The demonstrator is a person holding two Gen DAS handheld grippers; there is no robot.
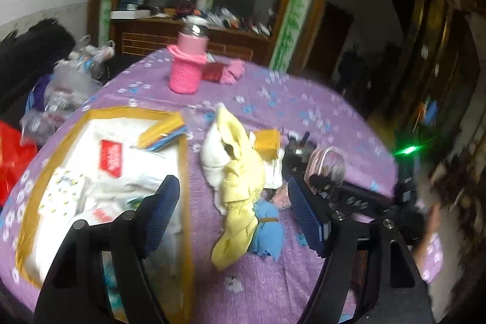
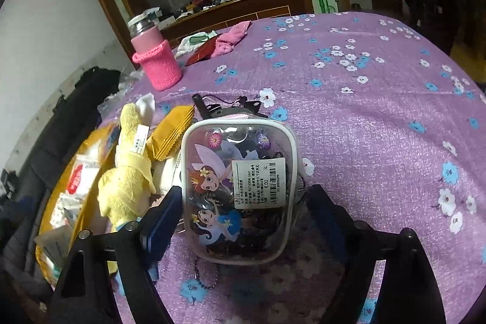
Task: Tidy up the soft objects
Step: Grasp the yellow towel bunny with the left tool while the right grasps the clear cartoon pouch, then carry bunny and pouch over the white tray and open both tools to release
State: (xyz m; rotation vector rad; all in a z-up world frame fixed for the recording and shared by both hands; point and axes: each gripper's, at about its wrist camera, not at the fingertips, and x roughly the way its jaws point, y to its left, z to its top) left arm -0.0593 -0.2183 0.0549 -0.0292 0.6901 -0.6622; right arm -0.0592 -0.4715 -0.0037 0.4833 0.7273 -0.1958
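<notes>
Pouch (image 2: 238,193), clear with fairy print, was clamped between the right gripper (image 2: 243,202) fingers above the purple tablecloth (image 2: 364,111); the left gripper (image 1: 234,211) was held wide open, empty, over the yellow towel (image 1: 240,184).

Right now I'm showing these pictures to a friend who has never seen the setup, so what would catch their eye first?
Probably the clear fairy-print pouch, standing between the right gripper fingers on the purple flowered tablecloth. Next, the pale yellow towel heaped mid-table ahead of the open left gripper, beside a yellow-rimmed box of white packets. At the far edge stands a pink bottle in a knitted sleeve.
</notes>
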